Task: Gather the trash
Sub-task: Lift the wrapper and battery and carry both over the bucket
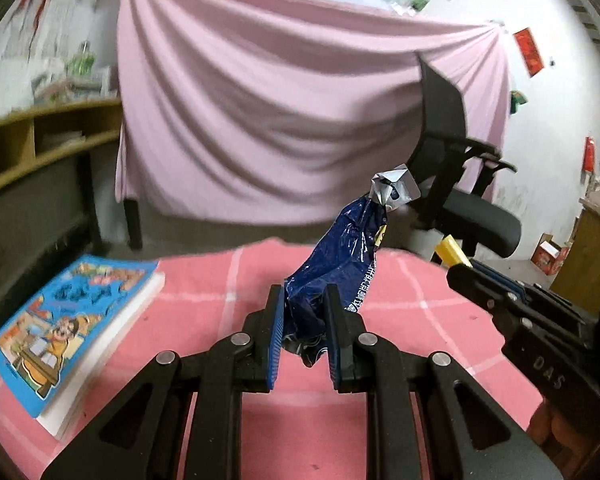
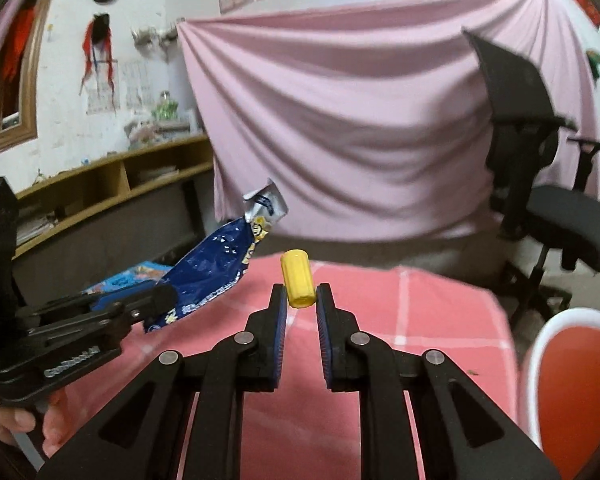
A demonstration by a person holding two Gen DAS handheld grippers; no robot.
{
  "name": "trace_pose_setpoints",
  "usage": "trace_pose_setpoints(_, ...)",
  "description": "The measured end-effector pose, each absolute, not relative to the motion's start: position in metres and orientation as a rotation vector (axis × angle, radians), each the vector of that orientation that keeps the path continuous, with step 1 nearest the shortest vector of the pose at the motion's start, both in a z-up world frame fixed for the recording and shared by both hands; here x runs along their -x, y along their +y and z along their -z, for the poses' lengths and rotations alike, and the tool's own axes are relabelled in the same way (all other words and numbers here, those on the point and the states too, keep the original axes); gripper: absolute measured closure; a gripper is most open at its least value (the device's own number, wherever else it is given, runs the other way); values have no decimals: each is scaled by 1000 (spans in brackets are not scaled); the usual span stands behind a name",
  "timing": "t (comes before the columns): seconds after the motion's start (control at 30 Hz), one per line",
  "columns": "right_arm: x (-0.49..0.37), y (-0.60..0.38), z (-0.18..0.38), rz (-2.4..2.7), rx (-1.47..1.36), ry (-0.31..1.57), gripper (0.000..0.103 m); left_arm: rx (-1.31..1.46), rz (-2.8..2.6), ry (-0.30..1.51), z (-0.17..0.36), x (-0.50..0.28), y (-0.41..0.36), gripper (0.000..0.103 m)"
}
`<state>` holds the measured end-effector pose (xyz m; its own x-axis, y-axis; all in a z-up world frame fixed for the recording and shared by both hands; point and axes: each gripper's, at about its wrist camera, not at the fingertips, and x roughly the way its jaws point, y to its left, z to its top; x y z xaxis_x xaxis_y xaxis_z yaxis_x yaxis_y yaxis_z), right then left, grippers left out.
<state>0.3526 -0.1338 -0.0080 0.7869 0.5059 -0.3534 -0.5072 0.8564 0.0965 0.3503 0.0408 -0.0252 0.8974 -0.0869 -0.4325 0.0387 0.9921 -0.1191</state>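
Two grippers are working over the pink checked table (image 1: 400,312), each one loaded. I'm seeing the left gripper (image 1: 303,300) clamping the crumpled lower end of a dark blue wrapper (image 1: 340,264). The wrapper is standing up out of the jaws, long axis rising and leaning away toward the right, with its torn silver end (image 1: 394,188) pointing up at the top. From the right wrist view the same wrapper (image 2: 215,272) is slanting up to the right, silver end (image 2: 265,204) highest, lifted clear of the cloth.

The right gripper (image 2: 302,300) is pinching a small yellow cylinder (image 2: 297,278) between its fingertips. The cylinder's long axis is running nearly upright, tilting slightly left at the top, rounded end up, flared end down between the pads. In the left wrist view I'm only getting its yellow tip (image 1: 454,252) sticking out past the right gripper (image 1: 462,270), angled up and to the left.

A comic book (image 1: 67,320) is lying flat at the table's left edge, well apart from both grippers. A red bin with a white rim (image 2: 572,364) is sitting just off the table's right side. An office chair (image 2: 548,184) is standing behind the table in front of a pink sheet (image 2: 340,120).
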Motion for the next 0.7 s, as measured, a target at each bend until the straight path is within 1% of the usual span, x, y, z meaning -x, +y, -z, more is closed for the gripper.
trace_pose_setpoints(0.23,-319,-154,-2,-479,7,259,90,96,75,357,15,-329,21,87)
trace_pose_setpoints(0.57,-296,-195,-8,-419,-56,254,90,54,102,287,7,-307,-6,87)
trace_pose_setpoints(0.7,-283,-212,-15,-380,-76,226,90,16,122,240,2,-285,-24,87)
